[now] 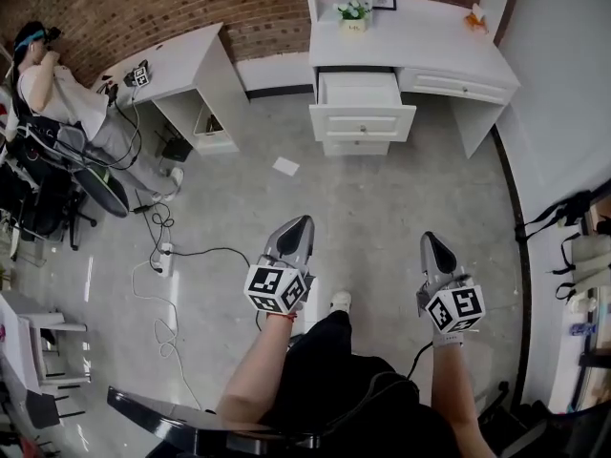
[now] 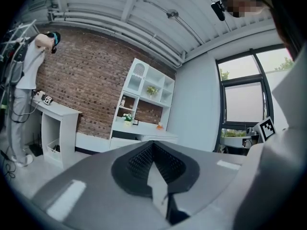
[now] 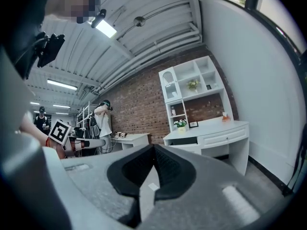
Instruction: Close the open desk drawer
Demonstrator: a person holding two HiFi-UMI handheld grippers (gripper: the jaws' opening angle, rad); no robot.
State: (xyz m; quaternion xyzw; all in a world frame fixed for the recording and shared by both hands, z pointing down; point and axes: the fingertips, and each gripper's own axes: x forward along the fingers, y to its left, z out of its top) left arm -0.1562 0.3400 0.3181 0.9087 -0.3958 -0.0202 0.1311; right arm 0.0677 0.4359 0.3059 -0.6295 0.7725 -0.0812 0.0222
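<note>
Head view: white counter against the brick wall at 12 to 1 o'clock; its drawer stands pulled out toward the floor at 12 o'clock, white front with a small knob, a shut drawer below it and another shut drawer to its right under the top.

On the counter: a small flower pot at the back, label too small to read; a picture frame just beside it; an orange thing near the right end, cannot tell what.

Left gripper low at 6 o'clock, pointing up toward the drawer, well apart from it; its own view shows the dark ribbed fingers pressed together, nothing between them.

Right gripper at 5 o'clock, level with the left, also well short of the counter; its fingers meet tip to tip, nothing held.

Each gripper carries a cube of black-and-white square markers; patterns only, no letters readable.

Floor: grey, a sheet of paper at 11 o'clock between the grippers and the drawer; a power strip with cables at 9 o'clock.

Second white counter at 10 o'clock; a person beside it, arms raised to the head.
</note>
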